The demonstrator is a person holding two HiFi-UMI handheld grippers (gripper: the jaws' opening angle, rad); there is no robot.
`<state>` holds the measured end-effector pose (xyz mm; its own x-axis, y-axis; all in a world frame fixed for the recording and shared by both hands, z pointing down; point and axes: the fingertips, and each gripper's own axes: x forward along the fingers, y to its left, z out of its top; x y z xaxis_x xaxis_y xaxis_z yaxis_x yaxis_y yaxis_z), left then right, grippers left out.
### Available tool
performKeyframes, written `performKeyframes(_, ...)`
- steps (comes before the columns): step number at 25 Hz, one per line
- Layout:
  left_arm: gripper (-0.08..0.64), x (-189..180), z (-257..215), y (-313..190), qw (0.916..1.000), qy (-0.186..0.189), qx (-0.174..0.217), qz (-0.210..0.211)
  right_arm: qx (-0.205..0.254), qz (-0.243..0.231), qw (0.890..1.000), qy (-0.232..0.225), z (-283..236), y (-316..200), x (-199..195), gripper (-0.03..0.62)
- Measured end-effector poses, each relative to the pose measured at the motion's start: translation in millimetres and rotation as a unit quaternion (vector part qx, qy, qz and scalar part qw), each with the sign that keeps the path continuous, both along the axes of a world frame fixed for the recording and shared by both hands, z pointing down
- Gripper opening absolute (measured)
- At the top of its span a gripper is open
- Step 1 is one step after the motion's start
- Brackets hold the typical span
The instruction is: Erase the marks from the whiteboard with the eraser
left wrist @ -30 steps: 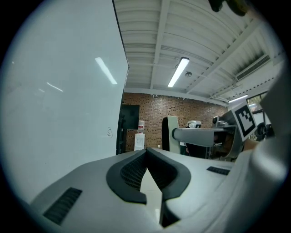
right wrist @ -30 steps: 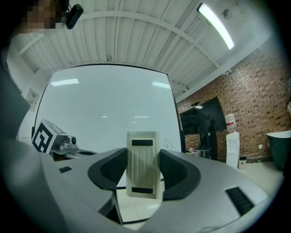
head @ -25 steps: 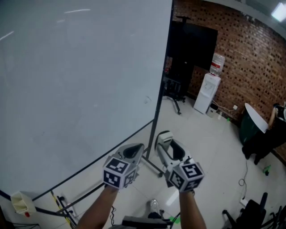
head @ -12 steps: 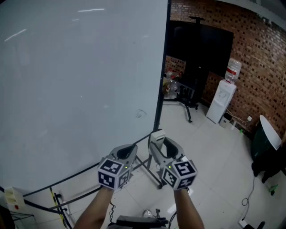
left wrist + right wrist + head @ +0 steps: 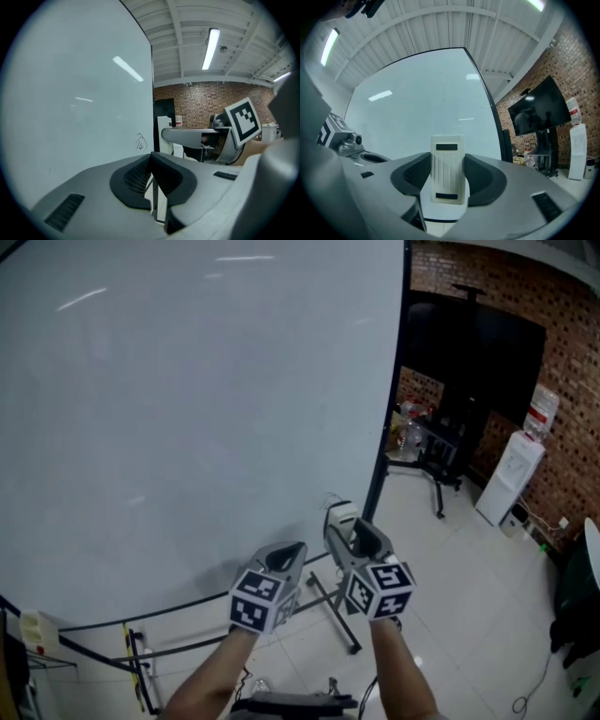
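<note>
Eraser: long axis along jaws, clamped in right gripper, near whiteboard lower-right edge. Left gripper: closed, empty.

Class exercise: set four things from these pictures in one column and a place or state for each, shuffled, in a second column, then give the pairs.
1 eraser
2 left gripper
3 pen mark
4 water dispenser

A jaws shut, nothing between them
B beside the brick wall
C clamped in the right gripper
D low on the whiteboard, near its right edge

Pairs: 1-C, 2-A, 3-D, 4-B
</note>
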<state>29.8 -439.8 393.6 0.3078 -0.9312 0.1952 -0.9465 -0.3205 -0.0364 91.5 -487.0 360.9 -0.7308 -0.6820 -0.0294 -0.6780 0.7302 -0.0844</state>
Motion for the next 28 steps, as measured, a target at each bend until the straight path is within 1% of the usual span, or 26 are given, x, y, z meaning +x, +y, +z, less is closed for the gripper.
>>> performKeyframes(7,-0.006,-20.2,7.6,-14.6,0.9999,0.011,-0.008,0.0,-0.019,0.01,1.0,-0.002,17.5,-31.4,-27.3,0.23)
performKeyframes(13,-0.006,-20.5,13.6,-17.8,0.9997,0.011,-0.014,0.014,-0.039,-0.006,0.999,-0.01,25.9,-44.4,-48.0,0.23)
performKeyframes(20,-0.006,-21.3,17.7,-20.3,0.9997,-0.004,-0.022,0.014,-0.05,-0.021,0.998,-0.032,25.5,-53.8,-45.5,0.229)
performKeyframes(24,-0.006,-15.2,23.9,-25.0,0.9992,-0.02,-0.029,0.019,-0.073,-0.005,0.996,-0.054,39.1,-77.1,-23.6,0.229)
performKeyframes(28,-0.006,-7.3,24.8,-26.3,0.9988,-0.026,-0.033,0.023,-0.09,0.013,0.994,-0.058,57.1,-104.6,-0.5,0.229)
